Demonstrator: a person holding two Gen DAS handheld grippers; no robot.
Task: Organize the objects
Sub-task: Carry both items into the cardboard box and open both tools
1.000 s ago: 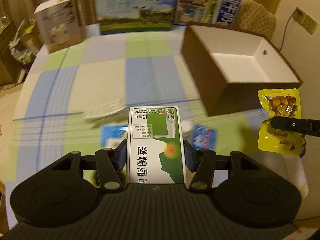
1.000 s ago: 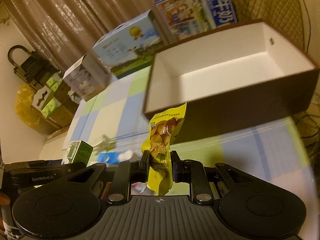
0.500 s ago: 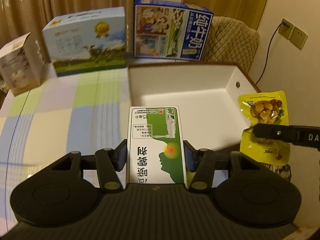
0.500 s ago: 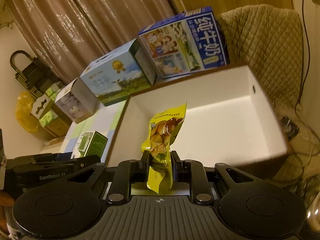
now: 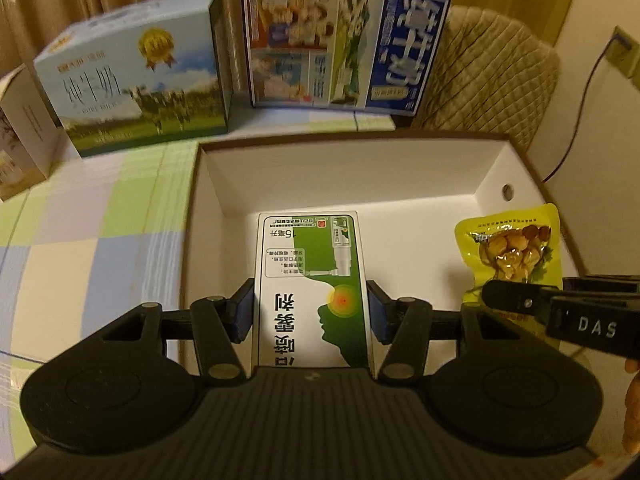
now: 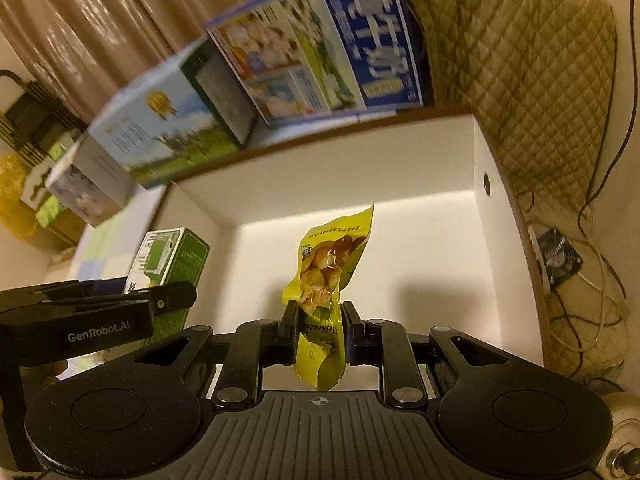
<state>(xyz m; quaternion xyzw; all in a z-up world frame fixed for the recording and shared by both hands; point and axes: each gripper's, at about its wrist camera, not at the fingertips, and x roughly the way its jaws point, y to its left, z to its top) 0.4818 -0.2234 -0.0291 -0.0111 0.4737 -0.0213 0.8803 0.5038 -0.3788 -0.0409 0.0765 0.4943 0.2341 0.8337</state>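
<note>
Two items are in the air over one container right now. Look at the green-and-white carton [image 5: 312,288]: the left gripper [image 5: 311,312] has it pinched across its narrow sides, jaws part-way apart and pads pressing the cardboard, printed face up toward the camera, hanging above the near-left part of the open box [image 5: 348,148]. That side-on hold leaves the carton's bottom free, so it looks ready to be lowered flat onto the white floor.

Over on the right, the right gripper [image 6: 318,334] is clamped fully down on the lower part of the yellow snack pouch [image 6: 326,268], which stands up limp and slightly twisted above the jaws, over the middle of the box. A thin bag wants exactly that tight pinch.

Room to work? Plenty. The box interior shows bare white floor, nothing lying in it. Its brown rim runs all round, and both loads sit inside that line. The tongs are close side by side, so I'd judge the risk is bumping each other. Beyond the far wall stand two milk cartons [image 5: 132,80], well clear; a quilted chair [image 5: 492,76] backs the right corner.
</note>
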